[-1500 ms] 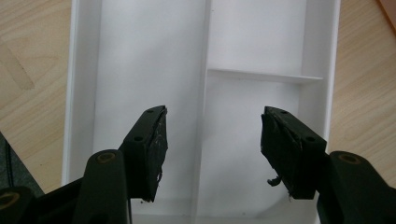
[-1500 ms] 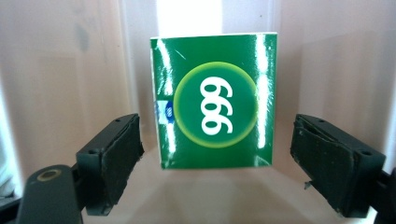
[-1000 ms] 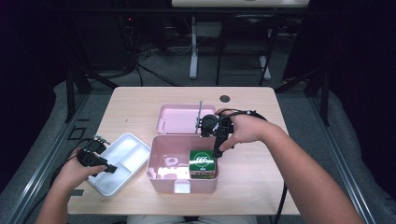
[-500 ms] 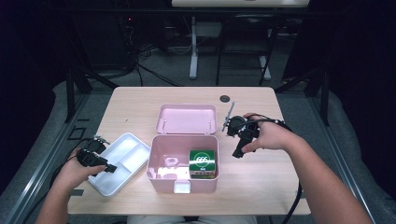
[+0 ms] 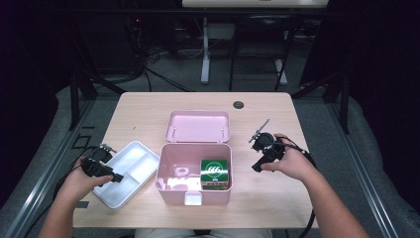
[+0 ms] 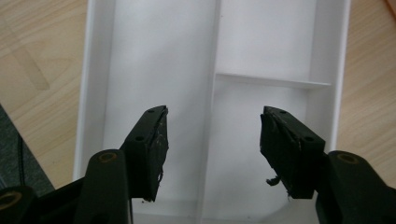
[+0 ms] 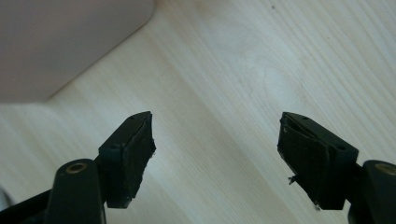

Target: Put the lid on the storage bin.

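High view: pink box (image 5: 194,182) open at table centre, lid (image 5: 198,126) laid back flat behind it, green-labelled tin (image 5: 215,172) sitting in the box's right half, some small pale item at the left inside, too small to tell. White divided tray (image 5: 130,171) just left of the box, touching or nearly so. Left gripper (image 5: 110,174) held low over the tray's near left part, jaws wide, nothing between. Right gripper (image 5: 257,167) out over bare table (image 5: 148,106) right of the box, clear of it, jaws wide and empty.

Left gripper view: tray (image 6: 154,56) straight below, compartments bare, divider running up between the jaws, cross wall in the right half. Right gripper view: wood grain only under the jaws, pink box corner (image 7: 65,42) at upper left.

Step, by judgement: between placements, right hand free beside the box, left hand poised at the tray. Likely next: tray gripped by a rim or divider and lifted into the box over the tin. Calls for jaws straddling a thin wall, closing squarely, tray kept level, corners lined up with the box opening.

Pose: left forearm in from bottom left, wrist bent inward, gripper pointing right and down. Right forearm in from bottom right, hand wrapped round the handle, gripper tilted down toward the table, cable trailing back along the arm.
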